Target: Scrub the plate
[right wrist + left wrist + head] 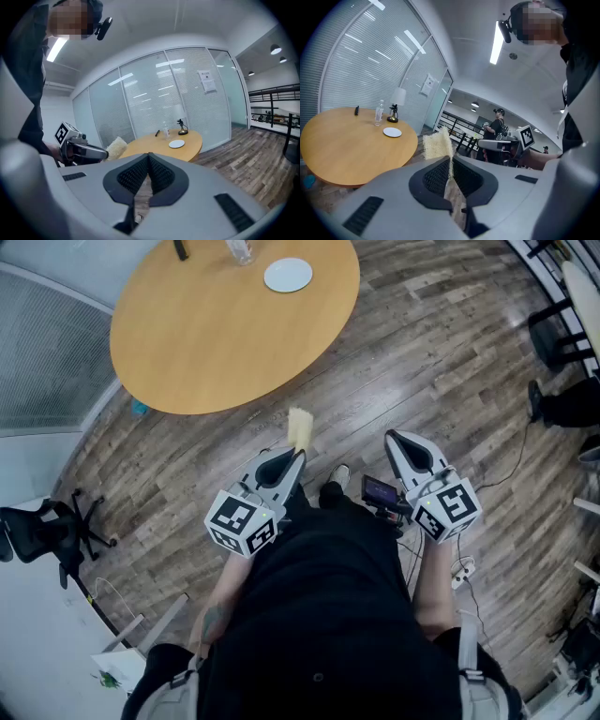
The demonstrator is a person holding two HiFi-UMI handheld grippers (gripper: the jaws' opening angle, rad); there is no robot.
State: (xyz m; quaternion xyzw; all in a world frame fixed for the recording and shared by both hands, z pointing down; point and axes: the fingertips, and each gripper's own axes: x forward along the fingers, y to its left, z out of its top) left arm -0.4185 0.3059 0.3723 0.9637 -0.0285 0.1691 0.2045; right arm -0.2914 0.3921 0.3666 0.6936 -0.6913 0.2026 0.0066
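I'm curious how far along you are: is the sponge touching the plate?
No, the sponge is clamped in the left gripper above the floor, well apart from the plate on the table.

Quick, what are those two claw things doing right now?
Left gripper: shut on the sponge.
Right gripper: shut, holding nothing.

head: steeply down | gripper views: level, toward table (shared, far)
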